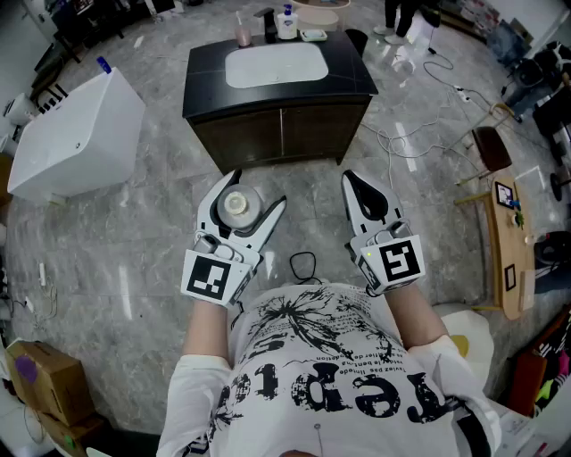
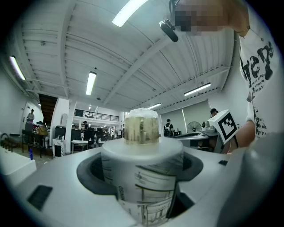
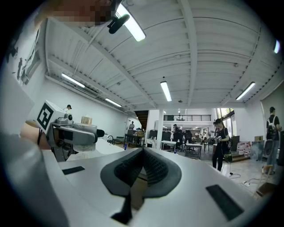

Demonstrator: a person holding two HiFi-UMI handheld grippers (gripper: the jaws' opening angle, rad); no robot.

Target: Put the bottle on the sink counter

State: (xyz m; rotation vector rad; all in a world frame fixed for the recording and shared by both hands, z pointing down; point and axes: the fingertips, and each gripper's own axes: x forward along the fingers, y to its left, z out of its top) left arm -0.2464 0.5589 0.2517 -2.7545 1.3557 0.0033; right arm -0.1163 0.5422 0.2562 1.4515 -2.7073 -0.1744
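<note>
A white labelled bottle (image 1: 237, 206) with a pale cap stands upright between the jaws of my left gripper (image 1: 259, 188), held at waist height over the floor. In the left gripper view the bottle (image 2: 141, 146) fills the hollow between the dark pads (image 2: 91, 177), which press on its sides. To its right, at the same height, my right gripper (image 1: 351, 178) has its jaws shut together with nothing in them; its ribbed pads (image 3: 153, 170) meet. The black sink counter (image 1: 205, 76) with a white basin (image 1: 275, 64) stands ahead, a step or so away.
At the counter's back edge stand a pink bottle (image 1: 242, 31), a white pump bottle (image 1: 285, 22) and a soap dish (image 1: 313, 35). A white box (image 1: 76, 134) stands at the left. Cables (image 1: 401, 134) lie on the floor at the right, and a wooden table (image 1: 504, 232) beyond.
</note>
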